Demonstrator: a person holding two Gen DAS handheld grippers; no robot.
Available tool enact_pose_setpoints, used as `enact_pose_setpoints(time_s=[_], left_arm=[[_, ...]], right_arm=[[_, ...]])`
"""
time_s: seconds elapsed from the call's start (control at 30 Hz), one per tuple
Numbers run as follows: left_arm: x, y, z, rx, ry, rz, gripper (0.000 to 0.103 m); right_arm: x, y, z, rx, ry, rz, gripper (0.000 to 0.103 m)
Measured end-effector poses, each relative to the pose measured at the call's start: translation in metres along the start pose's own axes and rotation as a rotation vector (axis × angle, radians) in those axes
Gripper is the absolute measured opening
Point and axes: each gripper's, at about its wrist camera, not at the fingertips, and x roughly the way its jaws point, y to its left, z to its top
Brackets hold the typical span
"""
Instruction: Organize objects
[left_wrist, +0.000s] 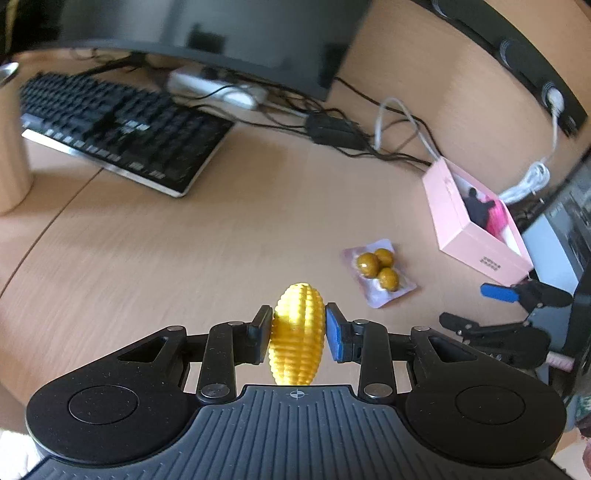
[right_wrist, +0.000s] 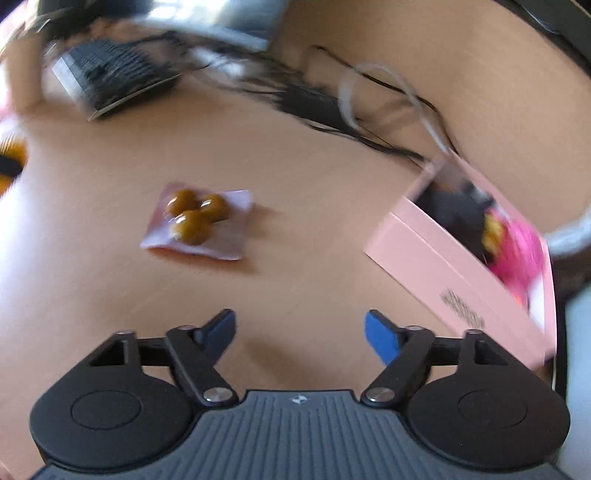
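A wooden table (left_wrist: 184, 258) carries a keyboard (left_wrist: 122, 129) and an open pink box (left_wrist: 476, 221). The left gripper (left_wrist: 297, 325) pinches a yellow ribbed egg (left_wrist: 297, 332), likely bound for the box; the right gripper (right_wrist: 300, 332) has its fingers spread, empty, near the snack packet (right_wrist: 197, 225).

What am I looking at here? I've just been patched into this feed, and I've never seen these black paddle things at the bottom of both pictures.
Those black parts are hand-held grippers, one in each of a person's hands. Each carries a camera looking forward along its two fingers, so one picture comes from the left hand and the other from the right.

In the left view, the left gripper is shut on a ribbed yellow egg-shaped toy. In the right view, the right gripper is open with nothing between its fingers.

Both look down at a wooden desk. On it lie a clear packet of brown balls, an open pink box with dark and bright pink things inside, a black keyboard and a tangle of cables.
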Motion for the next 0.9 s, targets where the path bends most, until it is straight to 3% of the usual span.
enact_pose_setpoints(time_s=[0.13, 0.27, 0.37, 0.5, 0.53, 0.6, 0.7, 0.77, 0.87, 0.9], left_arm=[[0.002, -0.011, 0.002, 0.039, 0.009, -0.029, 0.035], [0.004, -0.014, 0.003, 0.052, 0.028, -0.042, 0.035], [0.004, -0.012, 0.003, 0.054, 0.043, -0.043, 0.035], [0.004, -0.009, 0.004, 0.059, 0.05, -0.05, 0.035], [0.004, -0.008, 0.005, 0.055, 0.051, -0.053, 0.035], [0.009, -0.007, 0.005, 0.043, 0.059, -0.063, 0.035], [0.016, -0.009, 0.006, 0.031, 0.076, -0.088, 0.035], [0.021, -0.012, 0.007, 0.034, 0.079, -0.1, 0.035], [0.024, -0.016, 0.007, 0.04, 0.083, -0.112, 0.035], [0.023, -0.017, 0.007, 0.046, 0.083, -0.115, 0.035]], right_arm=[[-0.001, 0.006, 0.009, 0.125, -0.013, 0.1, 0.093], [0.019, 0.037, 0.029, 0.109, -0.056, 0.135, 0.093], [0.041, 0.051, 0.042, 0.102, -0.035, 0.131, 0.091], [0.043, 0.052, 0.046, 0.096, -0.018, 0.162, 0.048], [0.037, 0.053, 0.043, 0.064, -0.024, 0.161, 0.041], [0.026, 0.054, 0.033, -0.017, -0.036, 0.168, 0.039], [0.011, 0.051, 0.014, -0.122, -0.038, 0.131, 0.039], [0.004, 0.042, 0.007, -0.122, -0.044, 0.083, 0.039], [0.005, 0.037, 0.009, -0.102, -0.059, -0.031, 0.053], [0.007, 0.036, 0.011, -0.08, -0.058, -0.058, 0.062]])
